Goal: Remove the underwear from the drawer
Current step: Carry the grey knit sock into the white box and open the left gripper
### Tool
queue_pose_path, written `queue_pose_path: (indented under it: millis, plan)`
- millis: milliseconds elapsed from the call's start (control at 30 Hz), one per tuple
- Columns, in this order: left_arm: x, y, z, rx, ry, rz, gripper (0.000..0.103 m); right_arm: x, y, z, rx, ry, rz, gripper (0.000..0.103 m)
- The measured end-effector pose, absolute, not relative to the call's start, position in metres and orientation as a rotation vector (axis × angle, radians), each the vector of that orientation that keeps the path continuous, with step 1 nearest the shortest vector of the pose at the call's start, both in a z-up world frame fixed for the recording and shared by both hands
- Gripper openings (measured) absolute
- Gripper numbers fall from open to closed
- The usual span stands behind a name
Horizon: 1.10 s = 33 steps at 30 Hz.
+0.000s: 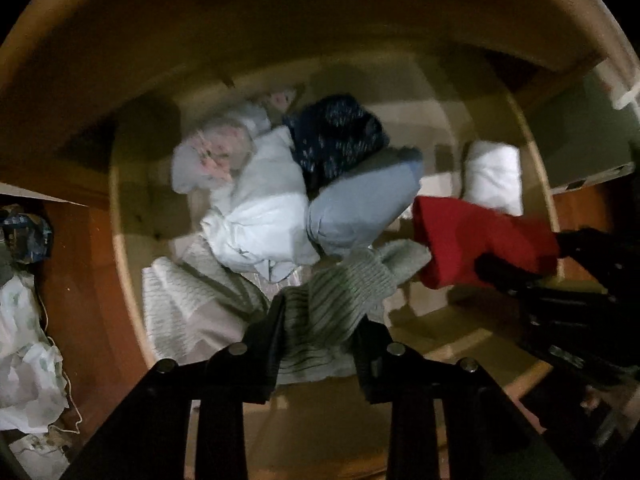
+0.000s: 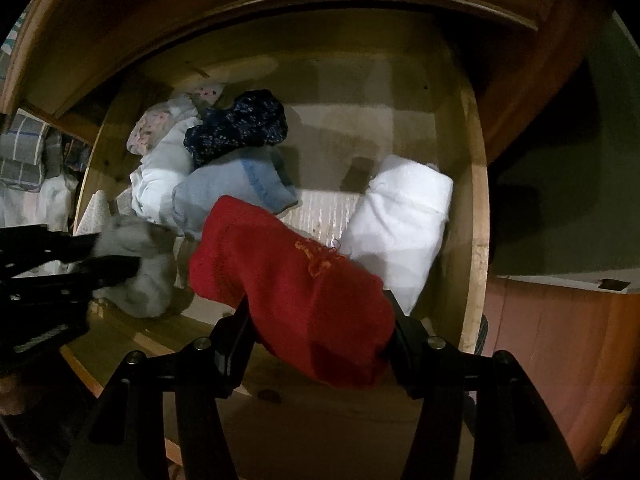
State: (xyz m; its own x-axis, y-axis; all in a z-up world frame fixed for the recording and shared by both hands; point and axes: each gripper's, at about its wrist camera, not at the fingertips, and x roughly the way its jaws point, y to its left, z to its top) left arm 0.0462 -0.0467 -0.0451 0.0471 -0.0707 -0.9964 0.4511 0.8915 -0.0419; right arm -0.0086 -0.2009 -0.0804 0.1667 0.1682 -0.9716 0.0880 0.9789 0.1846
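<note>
An open wooden drawer point(image 1: 536, 152) point(image 2: 476, 200) holds several folded pieces of underwear. My left gripper point(image 1: 320, 320) is shut on a grey ribbed garment point(image 1: 344, 288) and holds it above the drawer's near left part. In the right wrist view the same left gripper point(image 2: 100, 256) pinches that grey garment point(image 2: 136, 280). My right gripper point(image 2: 320, 320) is shut on a red garment point(image 2: 296, 288) with orange stitching, above the drawer's near right. The left wrist view shows this right gripper point(image 1: 520, 272) with the red garment point(image 1: 480, 240).
In the drawer lie a white folded piece point(image 2: 400, 220), a light blue one point(image 2: 228, 192), a navy patterned one point(image 2: 240, 124), a white one point(image 1: 264, 216) and a pink floral one point(image 1: 212, 156). Loose cloth point(image 1: 24, 340) lies outside to the left. The cabinet front overhangs the back.
</note>
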Motion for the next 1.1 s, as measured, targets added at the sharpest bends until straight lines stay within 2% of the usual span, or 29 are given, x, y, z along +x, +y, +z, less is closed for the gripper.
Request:
queue_pose_path:
  millis: [267,667,967,1100]
  plan:
    - [0.031,-0.024,0.012,0.285,1.358,-0.417,0.030,-0.017,-0.198,-0.066,0.150,1.334,0.041,0.055]
    - [0.019,-0.002,0.135,0.212,1.127,-0.474,0.030,-0.026,-0.198,-0.058,0.110,1.289,0.007,0.055]
    - [0.050,0.011,0.247,0.150,0.903,-0.399,0.030,-0.040,-0.199,-0.057,0.113,1.280,-0.017,0.055]
    - [0.080,0.007,0.270,0.121,0.839,-0.328,0.030,-0.043,-0.200,-0.054,0.126,1.262,-0.022,0.055]
